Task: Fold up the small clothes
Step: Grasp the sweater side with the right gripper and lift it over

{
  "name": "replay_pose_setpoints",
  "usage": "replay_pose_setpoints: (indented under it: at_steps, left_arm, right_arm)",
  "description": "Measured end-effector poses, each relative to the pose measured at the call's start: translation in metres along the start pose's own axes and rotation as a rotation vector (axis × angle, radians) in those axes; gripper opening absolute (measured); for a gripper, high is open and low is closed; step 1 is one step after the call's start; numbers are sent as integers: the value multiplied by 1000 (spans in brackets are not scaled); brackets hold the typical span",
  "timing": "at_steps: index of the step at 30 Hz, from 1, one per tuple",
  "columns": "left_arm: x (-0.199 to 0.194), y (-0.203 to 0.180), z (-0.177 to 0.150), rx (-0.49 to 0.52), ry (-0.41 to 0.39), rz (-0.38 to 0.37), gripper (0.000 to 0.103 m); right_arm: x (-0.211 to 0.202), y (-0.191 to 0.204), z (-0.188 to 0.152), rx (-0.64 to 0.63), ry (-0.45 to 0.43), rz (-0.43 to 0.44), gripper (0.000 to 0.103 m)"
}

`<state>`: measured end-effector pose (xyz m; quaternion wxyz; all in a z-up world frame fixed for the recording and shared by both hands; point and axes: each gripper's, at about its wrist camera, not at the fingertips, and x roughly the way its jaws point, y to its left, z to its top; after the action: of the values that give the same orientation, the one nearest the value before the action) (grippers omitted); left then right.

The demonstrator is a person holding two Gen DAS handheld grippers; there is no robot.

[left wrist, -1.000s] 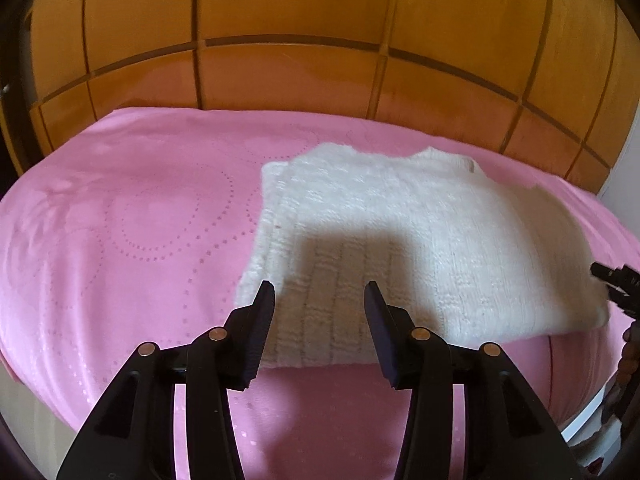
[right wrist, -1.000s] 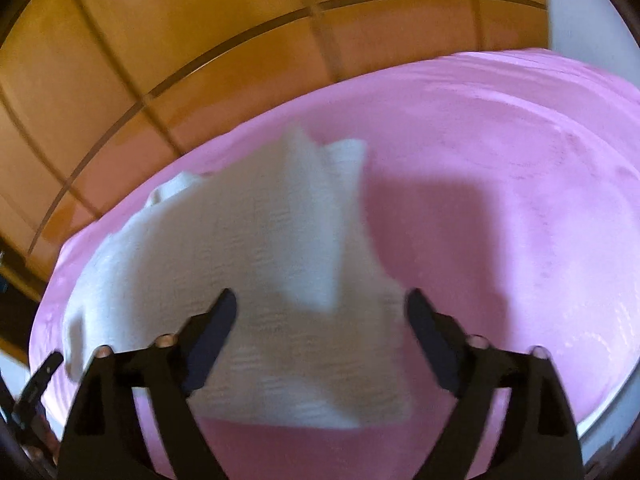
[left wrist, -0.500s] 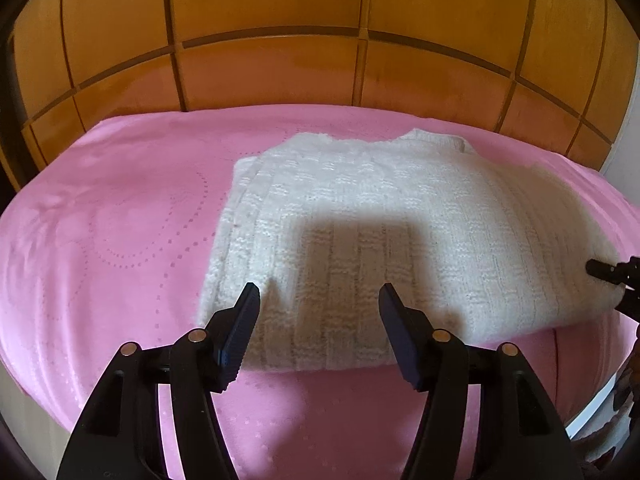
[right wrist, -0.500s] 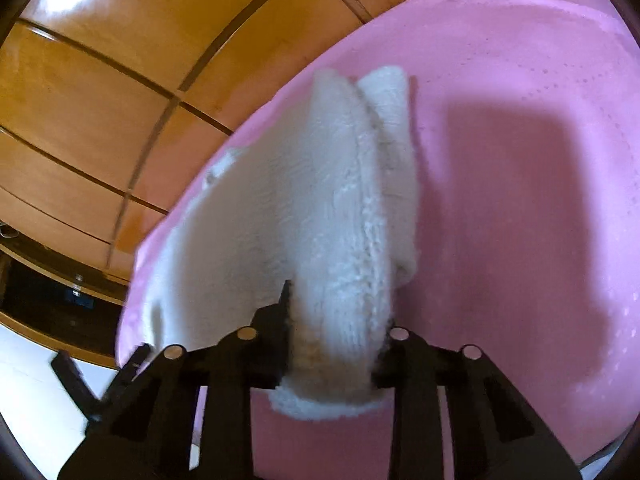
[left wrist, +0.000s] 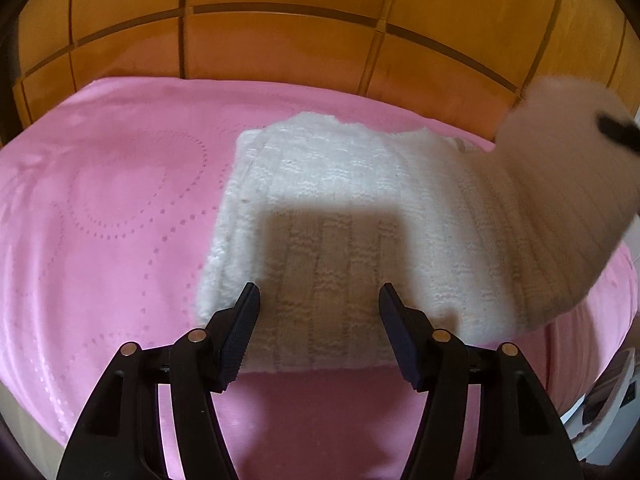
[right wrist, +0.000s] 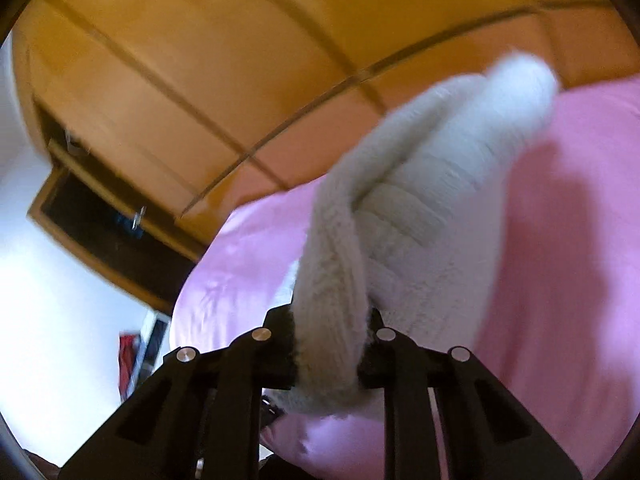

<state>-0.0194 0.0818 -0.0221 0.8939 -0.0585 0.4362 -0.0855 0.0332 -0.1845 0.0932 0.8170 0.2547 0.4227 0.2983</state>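
1. The white knitted sweater [left wrist: 360, 216] lies on the pink blanket [left wrist: 100, 200]. Most of it is flat, but its right side is lifted up off the blanket.
2. The lifted part is bunched into a thick roll. In the right wrist view the roll goes from my right gripper [right wrist: 330, 344] up and away toward the wall.
3. The pink blanket covers the bed all around the sweater. It has dotted curly patterns on it.
4. Behind the bed stands a wooden panel wall [left wrist: 280, 40], orange-brown with dark lines.
5. A dark shadow falls on the near part of the sweater, in front of my left gripper [left wrist: 320, 316].
6. My right fingers have just been closing, and the sweater is between them. They are clamped tight on the bunched edge.
7. My left fingers are apart with a wide gap. They have just been opening. They hang over the near edge of the sweater, and I cannot tell if the tips touch it. They hold nothing.
8. In the left wrist view, a dark tip of my right gripper pokes out against the lifted part at the far right.
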Motion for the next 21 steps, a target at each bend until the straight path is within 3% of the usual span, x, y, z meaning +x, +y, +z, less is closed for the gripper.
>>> replay_pose_setpoints:
  at_steps: [6, 10, 14, 17, 18, 21]
  left_arm:
    - [-20, 35, 3, -83, -31, 29, 61]
    - [-32, 68, 6, -171, -44, 56, 61]
    - [-40, 92, 8, -254, -47, 41, 61]
    - [-44, 99, 13, -299, -49, -26, 61]
    - [-45, 101, 16, -310, -51, -47, 61]
    - [-49, 101, 27, -359, -56, -151, 69]
  right_arm:
    - [88, 60, -14, -140, 155, 9, 16]
    - [124, 71, -44, -194, 236, -27, 16]
    - [147, 75, -63, -241, 275, -61, 16]
    - [149, 80, -72, -307, 284, -86, 17]
    - [144, 80, -79, -322, 286, -83, 21]
    - [130, 84, -85, -335, 285, 25, 53]
